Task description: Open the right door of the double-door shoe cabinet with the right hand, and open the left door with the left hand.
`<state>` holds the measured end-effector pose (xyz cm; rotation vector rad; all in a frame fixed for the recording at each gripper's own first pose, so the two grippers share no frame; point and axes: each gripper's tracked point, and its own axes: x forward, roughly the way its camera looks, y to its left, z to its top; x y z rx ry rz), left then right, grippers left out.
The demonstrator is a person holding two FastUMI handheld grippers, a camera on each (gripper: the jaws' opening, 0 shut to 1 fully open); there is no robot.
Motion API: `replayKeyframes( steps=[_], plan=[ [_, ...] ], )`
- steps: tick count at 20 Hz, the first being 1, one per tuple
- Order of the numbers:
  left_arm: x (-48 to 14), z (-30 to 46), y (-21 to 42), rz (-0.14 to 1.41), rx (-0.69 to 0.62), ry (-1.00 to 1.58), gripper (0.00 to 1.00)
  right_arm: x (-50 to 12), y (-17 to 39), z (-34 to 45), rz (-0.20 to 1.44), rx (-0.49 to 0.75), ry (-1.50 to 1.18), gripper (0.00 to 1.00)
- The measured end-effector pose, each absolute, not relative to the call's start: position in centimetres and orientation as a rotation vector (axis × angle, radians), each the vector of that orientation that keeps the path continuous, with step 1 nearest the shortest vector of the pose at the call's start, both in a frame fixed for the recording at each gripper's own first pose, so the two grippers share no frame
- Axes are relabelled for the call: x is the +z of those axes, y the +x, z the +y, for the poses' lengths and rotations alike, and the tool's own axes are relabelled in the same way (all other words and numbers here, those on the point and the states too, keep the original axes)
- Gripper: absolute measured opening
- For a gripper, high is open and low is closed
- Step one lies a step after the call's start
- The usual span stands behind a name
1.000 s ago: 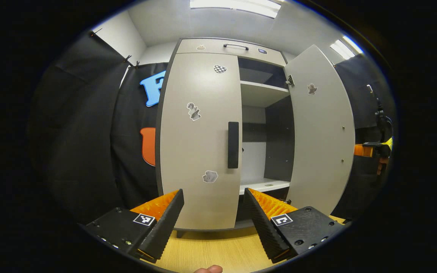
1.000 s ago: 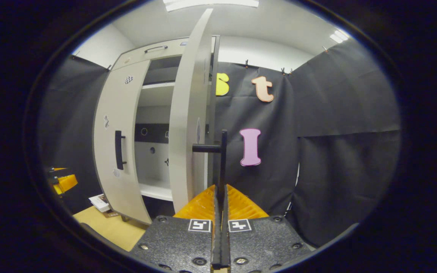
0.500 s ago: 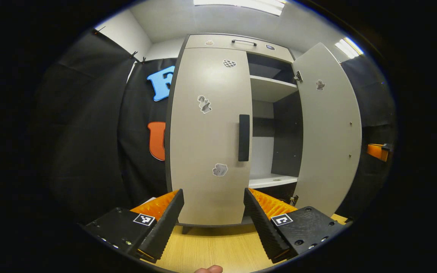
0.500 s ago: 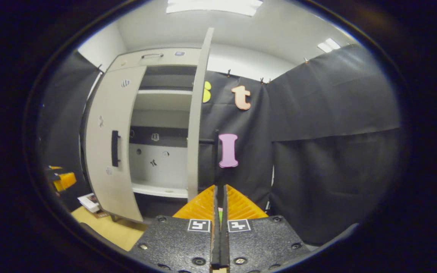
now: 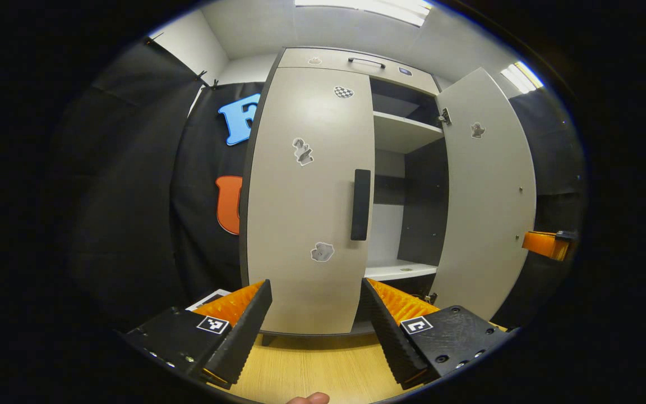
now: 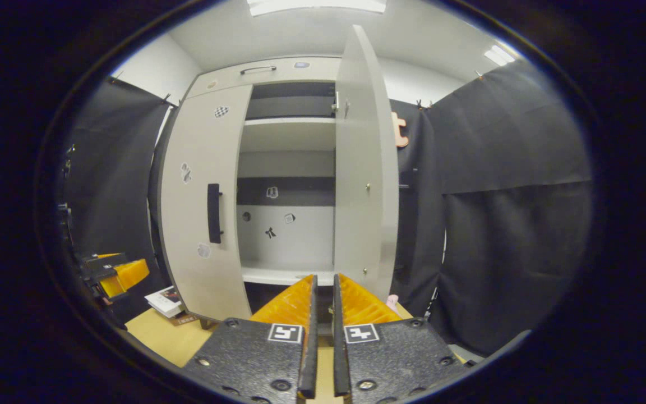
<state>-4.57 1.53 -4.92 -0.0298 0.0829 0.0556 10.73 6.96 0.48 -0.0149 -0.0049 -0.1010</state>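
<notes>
right door (image 5: 488, 191): swung wide open on the cabinet's right, showing 2 shelves inside
left door (image 5: 306, 202): closed, its dark handle (image 5: 360, 204) at the inner edge
left claw (image 5: 316, 314): fingers wide apart, holding nothing, near the left door
right claw (image 6: 323, 297): fingers nearly together, narrow gap, gripping nothing
counter (image 5: 312, 367): pale wood below the cabinet
</notes>
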Motion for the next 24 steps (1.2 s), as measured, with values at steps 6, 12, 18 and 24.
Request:
replayKeyframes(
  steps=[6, 12, 18, 24],
  plan=[
    [-3.7, 0.6, -3.2, 0.049, 0.040, -0.031, 0.95, 0.2, 12.8, 7.6, -0.010, -0.076, -0.017, 0.68],
    [0.2, -2.5, 1.6, -0.022, -0.042, -0.045, 0.95, 0.4, 13.1, 7.0, -0.017, -0.068, 0.000, 0.84],
    [2.9, -3.9, 7.8, -0.063, -0.046, 0.033, 0.95, -0.1, 13.2, 7.0, -0.006, -0.065, -0.017, 0.84],
    [1.6, -5.4, 13.3, -0.030, -0.067, 0.040, 0.94, -0.1, 13.3, 7.0, -0.004, -0.059, -0.012, 0.81]
  ],
)
